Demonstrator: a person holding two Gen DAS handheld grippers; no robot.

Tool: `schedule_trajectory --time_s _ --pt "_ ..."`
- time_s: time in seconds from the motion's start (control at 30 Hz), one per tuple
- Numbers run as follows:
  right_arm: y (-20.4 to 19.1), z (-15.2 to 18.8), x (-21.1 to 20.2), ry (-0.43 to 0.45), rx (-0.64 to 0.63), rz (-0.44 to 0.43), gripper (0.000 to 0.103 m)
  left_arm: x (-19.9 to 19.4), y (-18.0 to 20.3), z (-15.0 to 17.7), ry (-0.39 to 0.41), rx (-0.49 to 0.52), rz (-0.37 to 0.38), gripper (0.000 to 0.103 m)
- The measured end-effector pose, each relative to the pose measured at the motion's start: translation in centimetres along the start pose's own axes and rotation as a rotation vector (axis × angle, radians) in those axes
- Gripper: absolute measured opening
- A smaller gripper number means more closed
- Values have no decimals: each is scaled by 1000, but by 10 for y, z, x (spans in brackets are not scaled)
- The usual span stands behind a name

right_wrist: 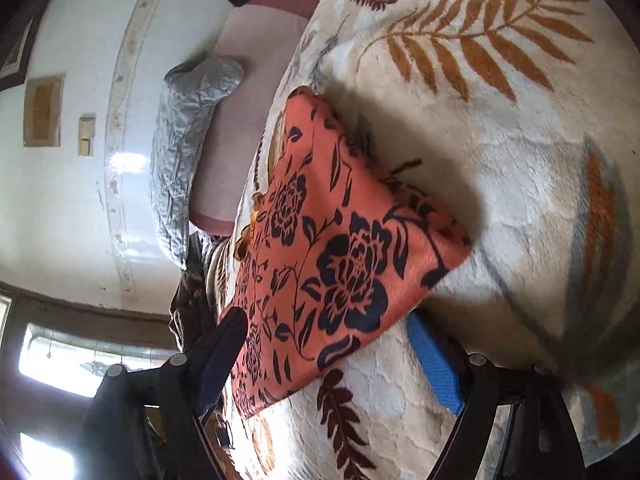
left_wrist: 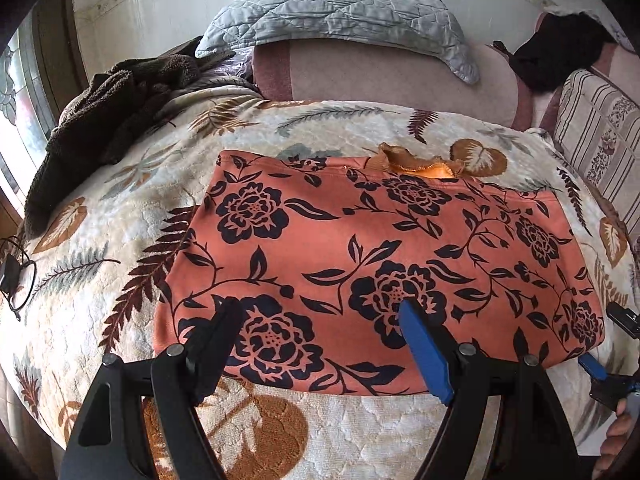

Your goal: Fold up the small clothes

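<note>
An orange garment with black flower print (left_wrist: 372,256) lies folded flat on a cream leaf-print blanket (left_wrist: 120,216). A bit of its orange inner edge (left_wrist: 424,166) sticks out at the far side. My left gripper (left_wrist: 320,312) is open, its fingers spread just above the garment's near edge. In the right wrist view the garment (right_wrist: 340,248) shows from its right end. My right gripper (right_wrist: 324,320) is open, one finger over and one finger (right_wrist: 434,364) under the near corner. The right gripper also shows in the left wrist view (left_wrist: 612,344) at the garment's right end.
A dark brown fleece heap (left_wrist: 100,120) lies at the far left. A grey quilted pillow (left_wrist: 340,16) rests on a pink bolster (left_wrist: 400,76) by the wall. A striped cushion (left_wrist: 596,132) is at the right. A black cable (left_wrist: 16,276) lies at the left edge.
</note>
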State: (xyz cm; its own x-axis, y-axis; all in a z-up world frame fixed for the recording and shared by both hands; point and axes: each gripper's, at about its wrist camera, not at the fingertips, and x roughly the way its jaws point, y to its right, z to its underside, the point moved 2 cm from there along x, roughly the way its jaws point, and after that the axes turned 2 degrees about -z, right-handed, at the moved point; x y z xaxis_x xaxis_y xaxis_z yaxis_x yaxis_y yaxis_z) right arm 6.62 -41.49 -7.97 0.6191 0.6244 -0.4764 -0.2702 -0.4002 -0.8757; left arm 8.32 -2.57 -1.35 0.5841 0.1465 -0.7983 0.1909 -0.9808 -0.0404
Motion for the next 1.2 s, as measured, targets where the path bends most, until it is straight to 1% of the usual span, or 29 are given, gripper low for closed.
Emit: schedule_trajectory --time_s 0.07,0.13,0.17,0.2,0.23,0.33,0.43,0.5,0.53,0.57,0.6,0.63,0.67,0.73,0.77,0.8,0.83,0.87,0.9,0.93,0.97,1.0,1.03,1.07,1.1,1.2 --pt "-3 -5 4 32 0 14 83 3 1 -1 -1 1 19 81" --pt "-7 -7 8 50 -22 45 79 9 2 -2 3 7 14 81" --pt "-9 -9 11 52 -37 66 69 14 2 -3 -2 13 12 81" --pt "-10 -10 14 51 -46 86 62 20 2 -3 -8 16 11 81" --pt "-10 -10 16 48 -44 98 59 25 0 -4 -9 15 6 81" --pt "-13 -9 18 49 -70 123 59 40 -4 -3 -13 20 -20 81" --pt "-16 -7 17 53 -82 124 67 54 -2 0 -21 48 -37 81" --pt "-14 -7 18 66 -63 124 68 63 -1 5 -41 46 -42 81" --pt "-14 -8 19 65 -59 127 68 62 0 5 -31 40 -45 81" --pt "-16 -10 21 62 -64 134 65 60 2 4 -23 37 -43 81" --pt "-19 -11 24 59 -79 150 41 57 3 2 -13 32 -23 81" --pt "-24 -13 27 47 -108 183 13 54 5 1 -1 24 -5 81" --pt "-34 -12 26 48 -157 217 9 52 6 0 10 17 -1 81" --pt "-75 -2 15 109 -351 269 9 51 11 -1 12 20 5 81" --pt "-94 5 11 133 -445 297 9 55 15 1 -4 34 9 81" --pt "-102 11 11 142 -495 326 9 61 20 3 -27 56 5 81" --pt "-100 12 14 135 -504 356 10 65 24 6 -36 78 -14 81" --pt "-88 9 21 109 -475 384 14 65 27 8 -20 96 -30 81" --pt "-69 5 27 68 -398 385 16 62 29 8 -9 108 -39 81" --pt "-46 0 30 28 -277 346 19 58 29 7 -4 108 -29 81" --pt "-27 -3 28 17 -176 275 29 54 27 6 5 99 -10 81" --pt "-16 -4 23 30 -117 197 43 50 25 5 20 87 -5 81" --pt "-12 -3 18 47 -95 142 54 48 24 4 30 80 -10 81" --pt "-12 -2 15 59 -89 102 66 48 24 4 31 78 -13 81" --pt "-14 -2 13 65 -91 89 72 51 24 4 20 80 -12 81" --pt "-27 -2 17 59 -131 94 74 61 26 6 -19 81 -23 81"
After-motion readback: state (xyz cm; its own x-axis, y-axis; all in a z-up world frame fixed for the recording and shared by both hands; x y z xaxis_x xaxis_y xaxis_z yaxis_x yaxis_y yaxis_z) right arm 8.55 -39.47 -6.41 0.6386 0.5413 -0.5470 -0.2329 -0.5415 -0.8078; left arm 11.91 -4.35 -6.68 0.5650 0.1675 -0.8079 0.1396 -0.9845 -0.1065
